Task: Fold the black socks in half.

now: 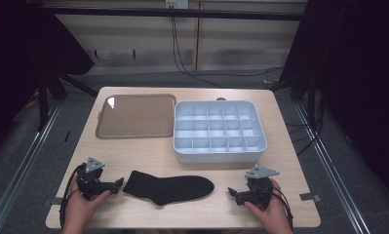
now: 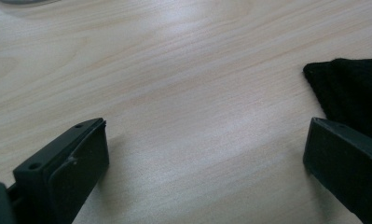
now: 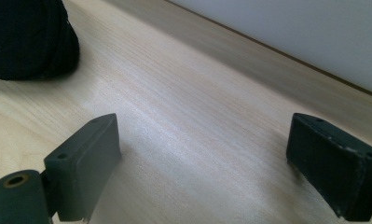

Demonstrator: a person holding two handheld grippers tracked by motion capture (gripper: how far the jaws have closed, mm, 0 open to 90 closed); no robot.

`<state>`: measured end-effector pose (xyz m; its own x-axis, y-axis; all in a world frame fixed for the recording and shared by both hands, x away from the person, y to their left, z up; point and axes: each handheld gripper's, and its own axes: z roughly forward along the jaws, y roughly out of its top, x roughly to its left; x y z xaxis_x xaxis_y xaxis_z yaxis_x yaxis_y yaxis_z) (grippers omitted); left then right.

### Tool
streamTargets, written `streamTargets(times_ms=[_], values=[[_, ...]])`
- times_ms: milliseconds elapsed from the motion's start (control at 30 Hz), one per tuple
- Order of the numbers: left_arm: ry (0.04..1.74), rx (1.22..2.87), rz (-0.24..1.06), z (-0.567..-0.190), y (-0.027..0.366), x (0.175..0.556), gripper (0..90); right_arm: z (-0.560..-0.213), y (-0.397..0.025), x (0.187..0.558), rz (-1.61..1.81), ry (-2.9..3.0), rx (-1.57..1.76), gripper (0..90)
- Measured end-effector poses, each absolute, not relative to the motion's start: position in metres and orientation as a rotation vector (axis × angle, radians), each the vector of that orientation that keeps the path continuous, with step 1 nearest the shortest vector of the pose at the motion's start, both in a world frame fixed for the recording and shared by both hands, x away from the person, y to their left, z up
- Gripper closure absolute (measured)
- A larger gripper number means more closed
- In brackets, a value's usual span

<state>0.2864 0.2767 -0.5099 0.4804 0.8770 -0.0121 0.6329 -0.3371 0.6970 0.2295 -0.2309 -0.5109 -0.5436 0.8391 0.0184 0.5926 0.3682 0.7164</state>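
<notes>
Writing or brand marks cannot be made out on any object here. Sock (image 1: 168,188), black and flat, lies on the wooden table (image 1: 148,151) toward its 6 o'clock edge, its long axis running from 9 to 3 o'clock; the rounded toe end points to 3 o'clock and the squarer cuff end to 9 o'clock, with the heel bulging toward 6 o'clock. The left gripper (image 1: 115,184), held in the person's left hand (image 1: 80,207), sits just beside the cuff at the sock's 9 o'clock side; its jaws stand wide apart over bare wood, gripping nothing, and in the left gripper view a corner of the sock (image 2: 349,95) shows just past the right-hand jaw. The right gripper (image 1: 234,193), held in the right hand (image 1: 272,212), rests near the toe at the sock's 3 o'clock side, jaws likewise spread wide and holding nothing, with the sock's toe (image 3: 30,39) at upper left in its own view. Farther back, a pale blue divided tray (image 1: 220,156) stands at the table's 1 o'clock, and a brown flat lid (image 1: 136,116) lies just beside it at 11 o'clock.
</notes>
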Motion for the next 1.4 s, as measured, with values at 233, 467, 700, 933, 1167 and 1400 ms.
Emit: streamTargets(times_ms=[233,467,700,933,1167,1400], values=[[1.242,2.087,0.487,-0.510,0.277,0.286,0.0,-0.511,-0.231,0.229,0.978,2.285,1.253,9.3],[1.245,2.081,0.488,-0.510,0.276,0.286,0.0,-0.511,-0.231,0.229,0.978,2.284,1.260,9.7],[1.245,2.082,0.487,-0.510,0.276,0.286,0.0,-0.510,-0.230,0.228,0.973,2.277,1.272,10.2],[1.248,2.081,0.492,-0.510,0.276,0.286,0.0,-0.506,-0.226,0.226,1.004,2.290,1.316,19.7],[1.248,2.081,0.492,-0.510,0.276,0.286,0.0,-0.493,-0.212,0.225,1.019,2.323,1.236,29.9],[1.252,2.072,0.493,-0.510,0.275,0.285,0.0,-0.490,-0.204,0.229,1.038,2.395,1.243,37.5]])
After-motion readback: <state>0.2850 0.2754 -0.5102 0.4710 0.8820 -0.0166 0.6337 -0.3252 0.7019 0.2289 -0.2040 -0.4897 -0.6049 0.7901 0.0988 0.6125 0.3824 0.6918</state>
